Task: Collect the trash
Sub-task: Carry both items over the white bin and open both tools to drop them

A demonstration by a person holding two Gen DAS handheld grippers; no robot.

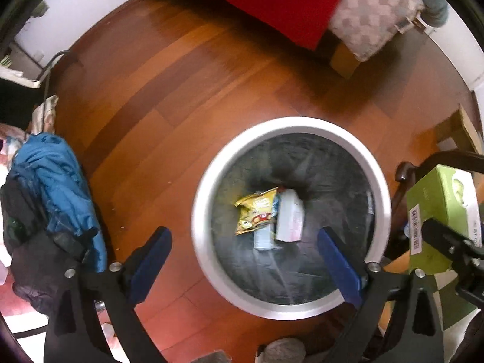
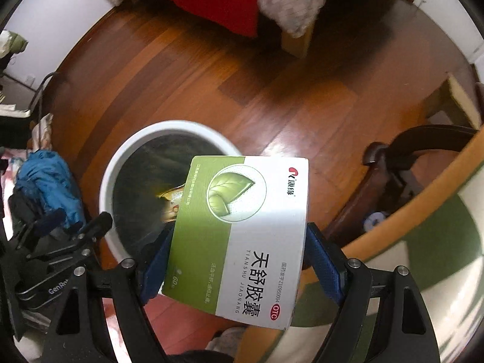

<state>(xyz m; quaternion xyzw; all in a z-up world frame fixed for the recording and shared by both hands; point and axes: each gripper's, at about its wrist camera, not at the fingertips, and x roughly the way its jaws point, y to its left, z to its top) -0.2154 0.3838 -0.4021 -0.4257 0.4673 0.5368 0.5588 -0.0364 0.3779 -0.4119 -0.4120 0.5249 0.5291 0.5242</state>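
Observation:
A round white trash bin [image 1: 211,178] with a dark liner stands on the wooden floor, seen from above. A yellow snack bag [image 1: 255,210] and a white carton [image 1: 290,217] lie at its bottom. My left gripper [image 1: 245,251] hovers open over the bin's near rim with nothing between its blue pads. My right gripper [image 2: 237,257] is shut on a green and white medicine box [image 2: 242,236], held above the floor just right of the bin [image 2: 127,151]. That box [image 1: 438,211] also shows at the right edge of the left wrist view.
A blue and black heap of clothes [image 1: 51,187] lies left of the bin. A bed with a red blanket [image 1: 272,0] and checked bedding [image 1: 372,12] stands beyond. A dark wooden chair [image 2: 402,169] and a table edge [image 2: 423,205] are at the right.

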